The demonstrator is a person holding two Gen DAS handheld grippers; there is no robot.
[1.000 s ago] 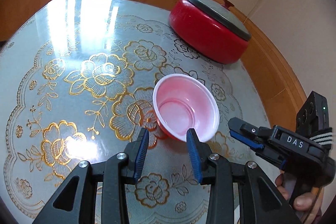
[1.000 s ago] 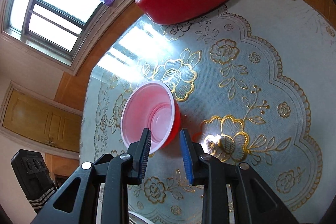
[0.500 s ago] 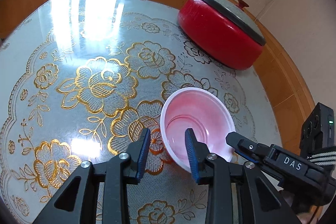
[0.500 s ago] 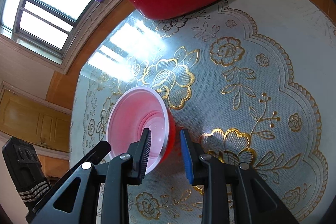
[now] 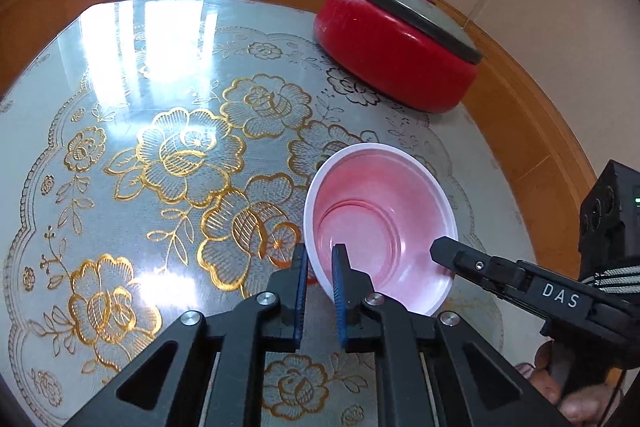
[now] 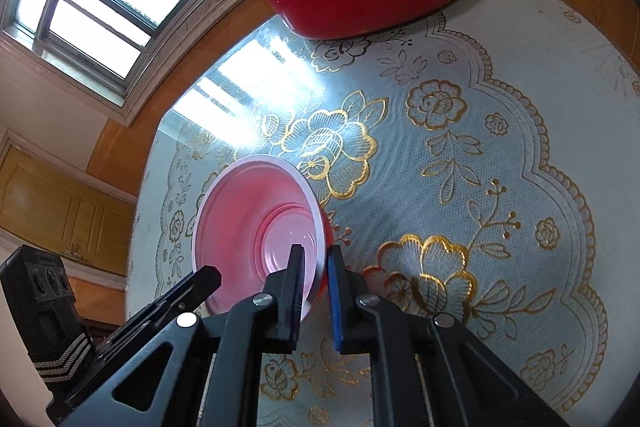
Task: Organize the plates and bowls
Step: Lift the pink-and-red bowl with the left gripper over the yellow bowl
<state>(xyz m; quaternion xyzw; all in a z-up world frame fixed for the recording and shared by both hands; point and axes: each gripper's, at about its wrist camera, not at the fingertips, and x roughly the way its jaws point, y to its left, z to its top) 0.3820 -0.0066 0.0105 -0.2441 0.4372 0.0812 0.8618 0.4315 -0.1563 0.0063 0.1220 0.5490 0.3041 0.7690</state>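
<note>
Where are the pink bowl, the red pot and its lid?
bowl point(image 5: 380, 211): left wrist view, on its pink inside wall.
pot point(image 5: 396, 67): left wrist view, on its red side.
lid point(image 5: 412, 15): left wrist view, on its grey top.

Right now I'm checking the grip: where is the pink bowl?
The pink bowl sits on the floral table mat, in front of the red pot, its rim pinched by the left gripper and right gripper.

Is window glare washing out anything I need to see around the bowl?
Left wrist view: glare whitens the far glossy floral tablecloth, clear of the pink plastic bowl. Right wrist view: a streak lies just beyond the bowl's rim; the rim stays readable.
</note>
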